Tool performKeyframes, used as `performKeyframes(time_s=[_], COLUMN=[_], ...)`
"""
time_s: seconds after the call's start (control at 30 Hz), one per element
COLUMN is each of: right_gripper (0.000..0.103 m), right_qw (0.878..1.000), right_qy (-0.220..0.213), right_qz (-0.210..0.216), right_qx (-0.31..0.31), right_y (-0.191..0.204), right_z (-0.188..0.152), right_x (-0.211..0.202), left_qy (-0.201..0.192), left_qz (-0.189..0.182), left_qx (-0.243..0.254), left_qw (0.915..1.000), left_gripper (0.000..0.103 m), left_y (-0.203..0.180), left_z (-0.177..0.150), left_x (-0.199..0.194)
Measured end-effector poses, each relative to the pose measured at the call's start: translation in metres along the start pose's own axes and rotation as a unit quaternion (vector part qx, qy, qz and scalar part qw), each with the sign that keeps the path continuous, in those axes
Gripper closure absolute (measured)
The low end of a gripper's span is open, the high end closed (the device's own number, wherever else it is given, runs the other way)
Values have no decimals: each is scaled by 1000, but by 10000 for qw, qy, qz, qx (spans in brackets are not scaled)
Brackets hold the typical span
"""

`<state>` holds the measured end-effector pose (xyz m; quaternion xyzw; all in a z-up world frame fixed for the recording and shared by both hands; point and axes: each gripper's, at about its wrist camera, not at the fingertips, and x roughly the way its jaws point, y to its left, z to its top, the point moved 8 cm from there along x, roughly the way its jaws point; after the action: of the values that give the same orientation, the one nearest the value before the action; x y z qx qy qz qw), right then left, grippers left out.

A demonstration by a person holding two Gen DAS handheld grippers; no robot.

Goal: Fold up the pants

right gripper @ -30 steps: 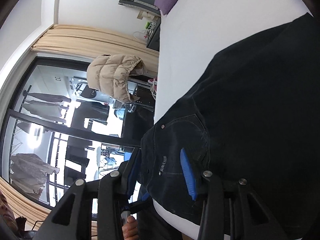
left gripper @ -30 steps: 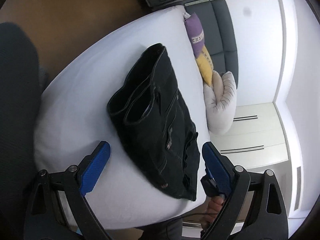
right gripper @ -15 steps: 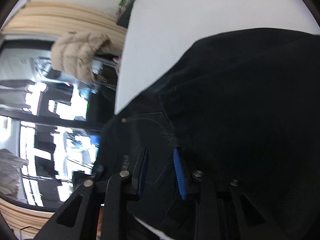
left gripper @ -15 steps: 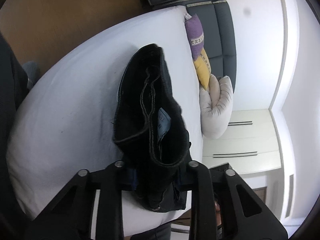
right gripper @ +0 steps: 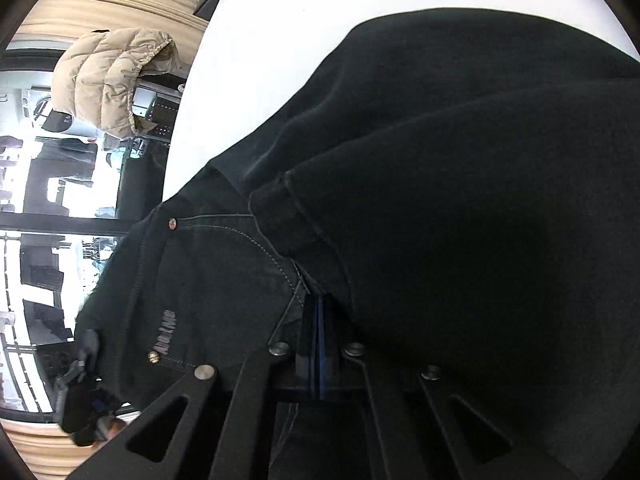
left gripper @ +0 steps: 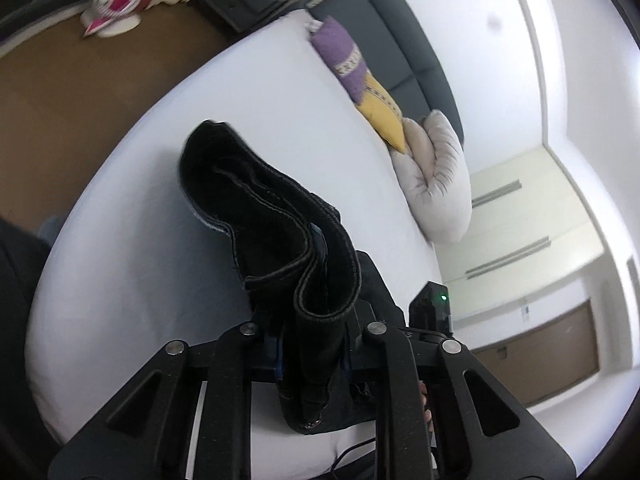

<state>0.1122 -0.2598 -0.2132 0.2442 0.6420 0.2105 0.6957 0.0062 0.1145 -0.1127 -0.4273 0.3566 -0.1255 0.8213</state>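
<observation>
Black denim pants (left gripper: 280, 240), flat on the white bed (left gripper: 132, 248) a second ago, now rise bunched in closing left tongs (left gripper: 312, 354); right tongs (right gripper: 318, 344) together, fold beginning.

Both wrist views look down close on the pants (left gripper: 280, 232) — perhaps sharing the bed (left gripper: 132, 264).
</observation>
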Motion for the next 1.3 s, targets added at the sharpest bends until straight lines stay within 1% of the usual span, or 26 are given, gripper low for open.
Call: performKeyframes(time_s=[0.07,0.1,0.17,0.23,0.27,0.3,0.33,0.4,0.47,0.5,0.53,0.57,0.63,0.77,0.83,0.87,0.9,0.93,0.97,1.03,1.07,1.1,1.17,1.2,1.23,1.3], right_gripper=[103,103,103,101,94,69,45,25,14,5,3,3,3,4,14,18,27,32,34,48,50,53,59,66,78,83], right_qw=[9999,9998,9994,9980,9971,9957,9914,9818,9773,9766,9762,9763,9786,9852,9872,9891,9908,9924,9930,9918,9917,9920,9920,9913,9909,9898], right_qy=[-60,-96,-203,-351,-343,-359,-524,-891,-1025,-1021,-1004,-972,-856,-575,-544,-538,-508,-469,-464,-533,-551,-571,-635,-669,-665,-691], right_qz=[81,163,290,504,671,849,1194,1674,1842,1867,1872,1843,1702,1397,1240,1003,827,647,488,261,158,40,-204,-346,-386,-488], right_qx=[33,71,22,-113,-42,78,146,58,-197,-320,-448,-579,-776,-809,-842,-933,-947,-938,-973,-1131,-1153,-1123,-1070,-1081,-1105,-1146], right_y=[-4,-6,-7,-4,-5,-4,-1,6,14,18,21,24,26,23,26,26,24,25,24,20,17,13,3,-2,-5,-14], right_z=[-2,-2,-1,-2,-4,-3,0,7,11,11,10,8,4,-7,-10,-12,-14,-13,-13,-13,-11,-12,-12,-14,-16,-20], right_x=[0,1,-5,-14,-24,-38,-59,-99,-137,-147,-154,-159,-159,-135,-127,-124,-120,-116,-115,-123,-122,-125,-129,-131,-130,-130], left_qy=[23,46,119,200,257,312,378,584,781,872,949,1021,1157,1299,1289,1273,1275,1285,1288,1274,1293,1325,1446,1490,1543,1669], left_qz=[10,14,26,29,42,62,94,177,223,238,263,291,310,409,533,637,677,716,763,813,845,838,835,843,850,853], left_qx=[249,397,716,1011,1230,1444,1678,2217,2573,2726,2892,3074,3295,3650,3852,3992,4043,4107,4227,4395,4500,4548,4606,4651,4691,4735], left_qw=[9997,9992,9974,9947,9921,9890,9851,9732,9629,9579,9522,9456,9365,9210,9122,9058,9032,8998,8938,8854,8796,8767,8717,8685,8654,8606], left_gripper=[86,86,86,86,86,86,86,86,86,86,86,86,86,86,86,86,86,86,86,86,86,86,86,86,86,87], left_y=[-22,-33,-57,-91,-106,-119,-132,-158,-176,-184,-192,-198,-206,-218,-222,-224,-226,-229,-232,-239,-242,-246,-248,-244,-245,-246], left_z=[2,-3,-7,0,-4,-9,-15,-35,-54,-64,-74,-85,-102,-124,-130,-134,-138,-142,-147,-155,-160,-174,-184,-187,-191,-203], left_x=[8,7,18,46,55,63,72,96,119,129,139,149,166,189,195,199,202,205,209,211,215,211,217,218,222,235])
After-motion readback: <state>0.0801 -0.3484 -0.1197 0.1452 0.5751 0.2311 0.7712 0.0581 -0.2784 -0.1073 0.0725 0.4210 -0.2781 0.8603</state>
